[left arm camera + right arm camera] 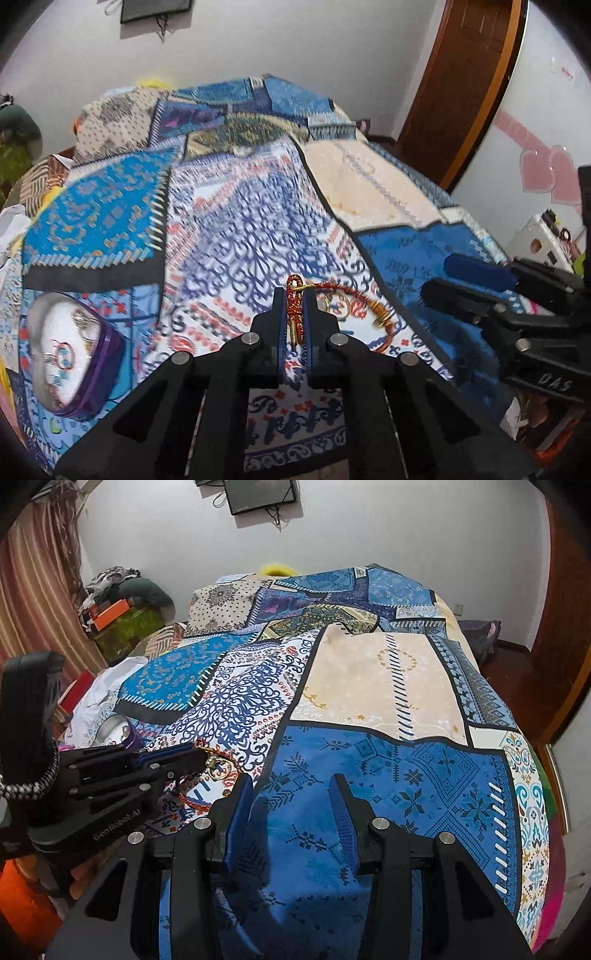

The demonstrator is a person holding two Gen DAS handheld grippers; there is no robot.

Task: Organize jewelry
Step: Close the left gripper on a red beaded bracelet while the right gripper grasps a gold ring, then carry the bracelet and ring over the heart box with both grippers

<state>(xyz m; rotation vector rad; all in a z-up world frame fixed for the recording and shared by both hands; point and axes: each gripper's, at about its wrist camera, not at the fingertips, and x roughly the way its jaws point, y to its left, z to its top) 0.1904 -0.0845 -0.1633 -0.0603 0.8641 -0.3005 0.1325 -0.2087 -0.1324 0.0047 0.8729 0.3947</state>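
My left gripper is shut on the knotted end of a red and gold cord bracelet; the rest of the loop with gold beads trails right over the patterned bedspread. A purple heart-shaped jewelry box lies open at the left, with rings on its white lining. My right gripper is open and empty over the blue patch of the bedspread. It shows in the left wrist view to the right of the bracelet. In the right wrist view the left gripper holds the bracelet at the left.
The patchwork bedspread covers the whole bed. A wooden door stands at the back right. A white case sits by the bed's right edge. Clutter and a curtain are at the far left.
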